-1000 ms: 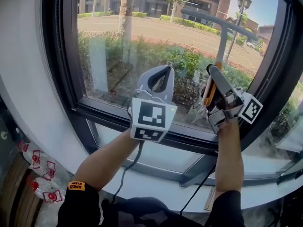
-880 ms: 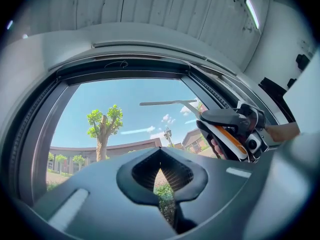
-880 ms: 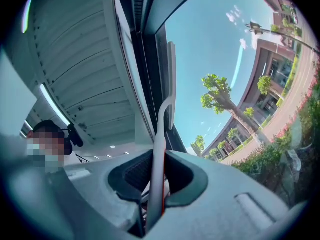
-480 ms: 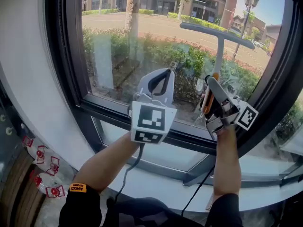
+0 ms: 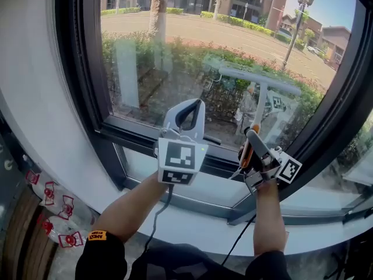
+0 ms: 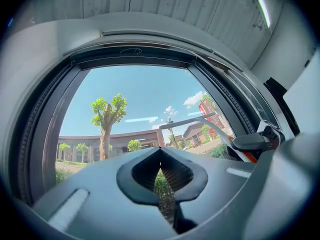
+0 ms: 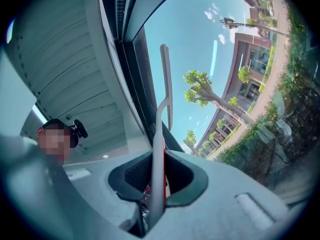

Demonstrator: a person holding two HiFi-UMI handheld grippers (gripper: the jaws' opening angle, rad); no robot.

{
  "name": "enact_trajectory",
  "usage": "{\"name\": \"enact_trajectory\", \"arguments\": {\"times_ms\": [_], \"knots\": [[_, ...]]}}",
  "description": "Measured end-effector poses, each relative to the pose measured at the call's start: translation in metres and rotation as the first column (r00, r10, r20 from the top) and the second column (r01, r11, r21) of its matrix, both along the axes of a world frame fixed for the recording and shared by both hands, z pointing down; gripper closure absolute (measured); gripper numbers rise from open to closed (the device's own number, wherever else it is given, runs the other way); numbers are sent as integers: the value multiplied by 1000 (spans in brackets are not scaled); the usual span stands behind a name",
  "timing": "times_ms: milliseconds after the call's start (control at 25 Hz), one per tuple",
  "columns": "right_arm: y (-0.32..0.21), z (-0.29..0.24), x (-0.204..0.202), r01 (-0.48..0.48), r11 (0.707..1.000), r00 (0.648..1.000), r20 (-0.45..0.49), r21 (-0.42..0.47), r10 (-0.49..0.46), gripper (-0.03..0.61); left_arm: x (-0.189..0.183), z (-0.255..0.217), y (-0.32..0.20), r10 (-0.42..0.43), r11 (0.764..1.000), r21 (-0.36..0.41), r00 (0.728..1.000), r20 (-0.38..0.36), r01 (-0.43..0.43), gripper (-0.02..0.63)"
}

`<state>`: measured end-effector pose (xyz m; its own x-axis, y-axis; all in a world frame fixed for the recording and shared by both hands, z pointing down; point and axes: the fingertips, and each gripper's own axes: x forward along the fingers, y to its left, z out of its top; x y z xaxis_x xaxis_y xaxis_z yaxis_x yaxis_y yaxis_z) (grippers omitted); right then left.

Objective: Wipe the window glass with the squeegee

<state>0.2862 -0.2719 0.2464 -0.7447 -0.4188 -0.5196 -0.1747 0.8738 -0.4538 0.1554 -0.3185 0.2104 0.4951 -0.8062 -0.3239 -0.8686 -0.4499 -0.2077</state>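
Clamped in right gripper (image 5: 252, 134): squeegee (image 5: 260, 80) handle, blade up against window glass (image 5: 175, 51), lower part of pane. Pressed together, empty: left gripper (image 5: 188, 105), alongside. Probably light, stiff in shaft, soft at rubber edge. Best gripped low on handle, squarely, against twisting.

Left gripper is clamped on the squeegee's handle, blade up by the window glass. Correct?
No: the right gripper is clamped on the squeegee handle, as the right gripper view shows; the blade is up by the window glass.
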Motion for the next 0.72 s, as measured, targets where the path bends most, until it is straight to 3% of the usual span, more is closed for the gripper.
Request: {"name": "enact_trajectory", "arguments": {"times_ms": [400, 720], "knots": [[8, 74, -13, -35, 988, 997, 60, -148, 44, 531, -49, 69, -10, 28, 993, -119, 999, 26, -25, 595], [17, 107, -16, -72, 974, 996, 45, -217, 83, 531, -49, 116, -2, 95, 973, -212, 995, 18, -89, 595]]}}
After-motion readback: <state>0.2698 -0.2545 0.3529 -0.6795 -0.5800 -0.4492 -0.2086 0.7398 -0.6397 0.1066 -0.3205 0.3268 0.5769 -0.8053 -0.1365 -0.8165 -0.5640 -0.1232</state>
